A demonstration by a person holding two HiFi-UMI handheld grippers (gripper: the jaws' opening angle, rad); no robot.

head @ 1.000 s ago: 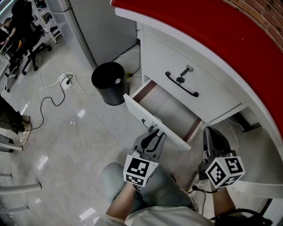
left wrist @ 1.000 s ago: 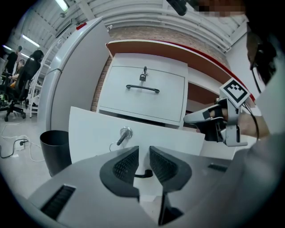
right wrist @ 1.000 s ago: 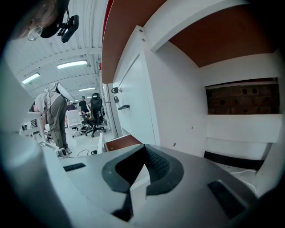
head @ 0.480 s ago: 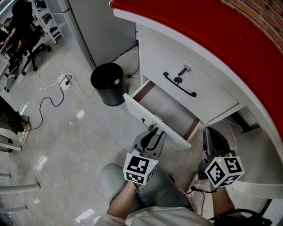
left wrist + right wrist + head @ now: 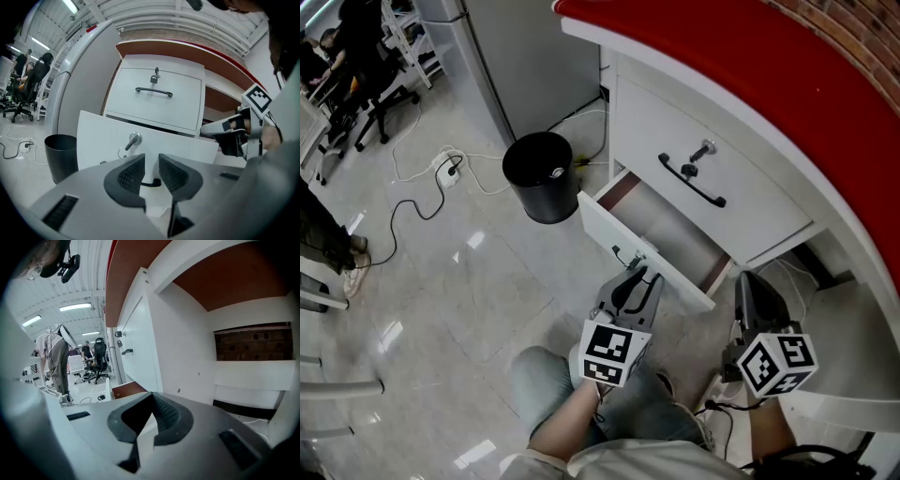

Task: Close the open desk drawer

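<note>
The open desk drawer (image 5: 661,234) juts from the white desk toward 7 o'clock, its front panel (image 5: 108,140) facing the person, a key (image 5: 133,139) stuck in its lock. The left gripper (image 5: 639,279) sits right at that panel, jaws slightly spread, and the drawer's black handle (image 5: 151,183) shows in the narrow gap between them. I can't tell whether they touch it. The right gripper (image 5: 753,286) hangs at the drawer's 4 o'clock, in the knee space under the desk, with its jaws pressed together on nothing.

Above the open drawer, the upper drawer (image 5: 712,155) is shut, with its own black handle (image 5: 703,185) and key. A round black waste bin (image 5: 541,173) stands on the floor at the drawer's 9 o'clock, just beside its corner. Further out toward 9 o'clock a white power strip (image 5: 447,171) lies among loose cables.

The floor (image 5: 441,309) is pale, glossy tile. The desk top (image 5: 750,66) is red and backs onto a brick wall (image 5: 853,37). A tall grey cabinet (image 5: 525,56) stands at 12 o'clock from the bin. Office chairs (image 5: 366,103) and people fill the far corner at 10 o'clock.
</note>
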